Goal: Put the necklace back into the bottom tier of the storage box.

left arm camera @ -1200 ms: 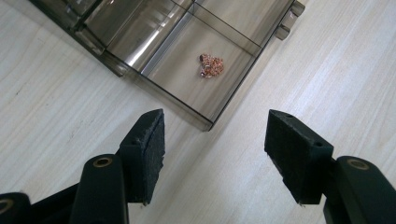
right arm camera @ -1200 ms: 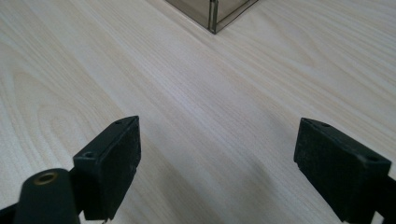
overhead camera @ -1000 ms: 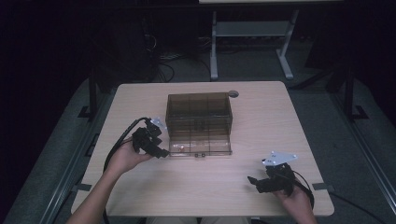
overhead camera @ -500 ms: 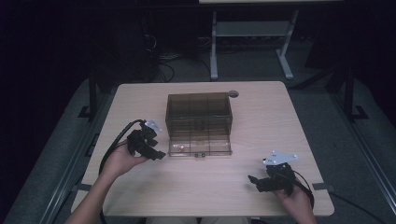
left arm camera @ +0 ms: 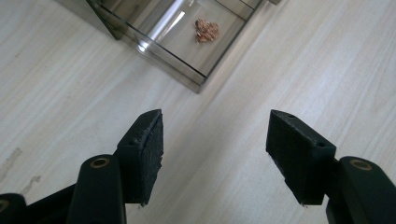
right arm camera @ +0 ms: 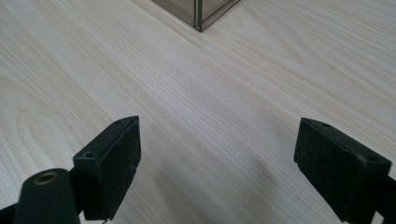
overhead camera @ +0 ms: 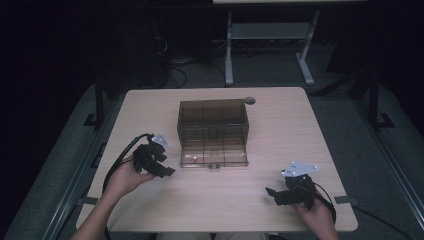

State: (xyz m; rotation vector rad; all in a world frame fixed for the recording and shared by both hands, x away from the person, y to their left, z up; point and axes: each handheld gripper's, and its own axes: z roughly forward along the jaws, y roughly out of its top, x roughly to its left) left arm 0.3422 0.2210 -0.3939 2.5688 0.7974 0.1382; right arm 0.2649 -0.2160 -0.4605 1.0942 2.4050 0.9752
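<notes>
A smoke-tinted, transparent compartment box (overhead camera: 213, 132) is seen at the middle of a pale wooden table (overhead camera: 150, 105), its long axis laid across the table from left to right and its lower, shallow front section turned toward the person's edge. That front section is divided into small cells, and a small coppery cluster (left arm camera: 207, 30) is seen lying in the cell at the left front corner; what it is made of cannot be made out, and in the high view it is reduced to a faint reddish speck (overhead camera: 191, 157). The left gripper (overhead camera: 161, 165) is held just beside the box's left front corner, pointed down and toward it, apart from the wall; in the left gripper view its jaws are seen spread wide with nothing but bare wood between them. The right gripper (overhead camera: 274, 194) is held well apart from the box, near the table's front right corner, angled leftward; its jaws are likewise set wide and nothing is gripped. In the right gripper view the box is cut off by the top edge, one corner (right arm camera: 201, 14) alone being caught. The room behind the table is lost in darkness, where a grey metal stand (overhead camera: 270, 35) is dimly picked out.
</notes>
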